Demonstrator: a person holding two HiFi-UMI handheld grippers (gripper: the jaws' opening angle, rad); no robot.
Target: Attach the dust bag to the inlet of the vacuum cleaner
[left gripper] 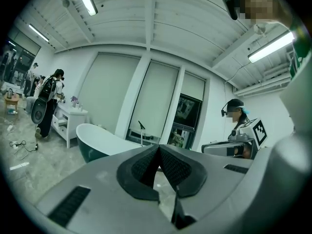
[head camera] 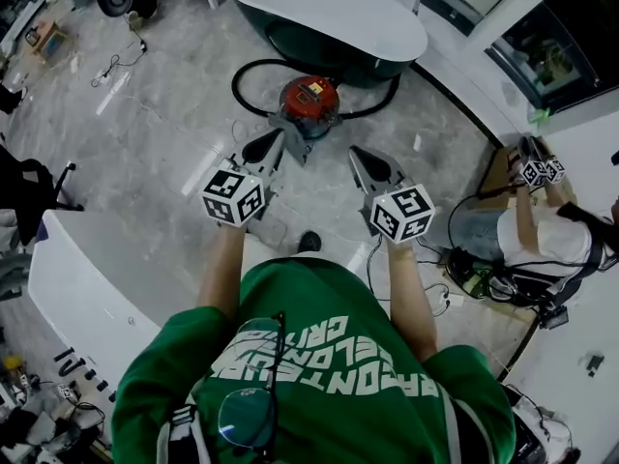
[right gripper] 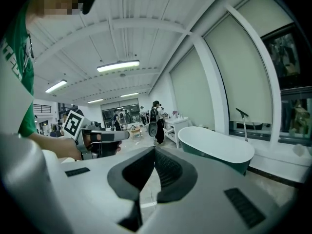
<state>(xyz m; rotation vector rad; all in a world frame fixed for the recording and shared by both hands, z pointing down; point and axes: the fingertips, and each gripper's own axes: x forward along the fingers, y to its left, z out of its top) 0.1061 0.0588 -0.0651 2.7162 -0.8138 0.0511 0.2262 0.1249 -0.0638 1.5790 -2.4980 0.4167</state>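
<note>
A red vacuum cleaner (head camera: 309,104) stands on the marble floor with its black hose (head camera: 244,71) looped round it. No dust bag shows in any view. The person in the green shirt holds both grippers out level, side by side, short of the vacuum. My left gripper (head camera: 269,143) is shut and holds nothing; in its own view the black pads (left gripper: 170,167) meet at the tip. To its right, my right gripper (head camera: 363,158) is also shut and empty, with its pads (right gripper: 165,169) closed together. Neither touches the vacuum.
A white bathtub with a dark green outside (head camera: 329,13) stands just behind the vacuum. Another person (head camera: 542,235) sits on the floor at the right among cables (head camera: 464,269). A white counter (head camera: 87,288) is at the left. More people stand in the background.
</note>
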